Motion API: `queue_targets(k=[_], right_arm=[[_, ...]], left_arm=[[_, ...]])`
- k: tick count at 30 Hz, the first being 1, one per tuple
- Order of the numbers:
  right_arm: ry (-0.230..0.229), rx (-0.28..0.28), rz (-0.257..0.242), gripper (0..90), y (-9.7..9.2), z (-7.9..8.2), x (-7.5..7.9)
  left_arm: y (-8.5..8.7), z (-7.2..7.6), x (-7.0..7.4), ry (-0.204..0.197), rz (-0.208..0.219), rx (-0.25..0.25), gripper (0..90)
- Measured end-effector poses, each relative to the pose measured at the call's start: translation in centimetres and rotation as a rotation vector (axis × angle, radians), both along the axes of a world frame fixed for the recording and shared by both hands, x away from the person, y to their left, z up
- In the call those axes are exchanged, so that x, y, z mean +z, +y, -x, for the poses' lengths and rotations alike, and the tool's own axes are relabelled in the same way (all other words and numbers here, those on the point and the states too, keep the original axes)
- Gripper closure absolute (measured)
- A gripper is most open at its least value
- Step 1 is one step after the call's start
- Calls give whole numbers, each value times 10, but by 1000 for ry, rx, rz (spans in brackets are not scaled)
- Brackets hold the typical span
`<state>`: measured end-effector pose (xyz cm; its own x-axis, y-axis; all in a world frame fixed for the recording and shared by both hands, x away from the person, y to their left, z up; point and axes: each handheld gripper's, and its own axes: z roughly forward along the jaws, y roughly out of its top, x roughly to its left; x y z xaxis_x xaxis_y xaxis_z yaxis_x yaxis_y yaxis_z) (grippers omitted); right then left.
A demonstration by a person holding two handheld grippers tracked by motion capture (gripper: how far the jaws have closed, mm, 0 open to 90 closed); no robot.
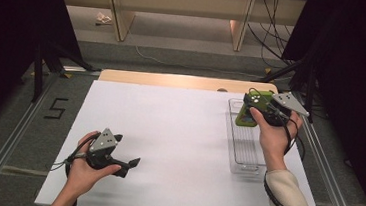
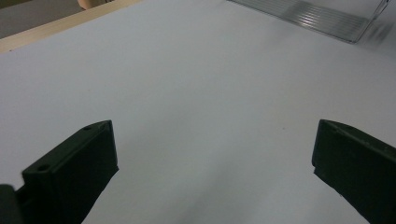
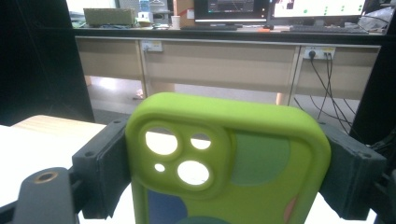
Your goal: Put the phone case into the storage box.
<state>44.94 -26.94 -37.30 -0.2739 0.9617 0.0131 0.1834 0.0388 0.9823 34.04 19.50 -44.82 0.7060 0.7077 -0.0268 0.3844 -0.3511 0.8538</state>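
A lime-green phone case (image 1: 245,117) with camera cut-outs is clamped by its two long sides in my right gripper (image 1: 252,109), held above the far end of a clear plastic tray (image 1: 246,163) at the table's right. In the right gripper view the case (image 3: 261,154) stands upright between the jaws of that gripper (image 3: 229,170), back face toward the camera. My left gripper (image 1: 127,151) rests low over the white table sheet (image 1: 178,132) at the near left. Its jaws stand wide apart, and in its own view the left gripper (image 2: 215,158) has nothing between them.
The clear tray (image 2: 322,18) lies lengthwise along the right side of the white sheet. A wooden table edge (image 1: 188,82) runs along the far side. Beyond it stand desk legs (image 1: 120,17) and cables (image 1: 272,35), with dark stands and curtains at both sides.
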Motion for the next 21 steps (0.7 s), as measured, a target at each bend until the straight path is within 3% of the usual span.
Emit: queue_targets(k=[21], right_arm=[[5,-5,19,167,2,-15,3]], left_arm=[[0,0,0,1,1,-3,0]])
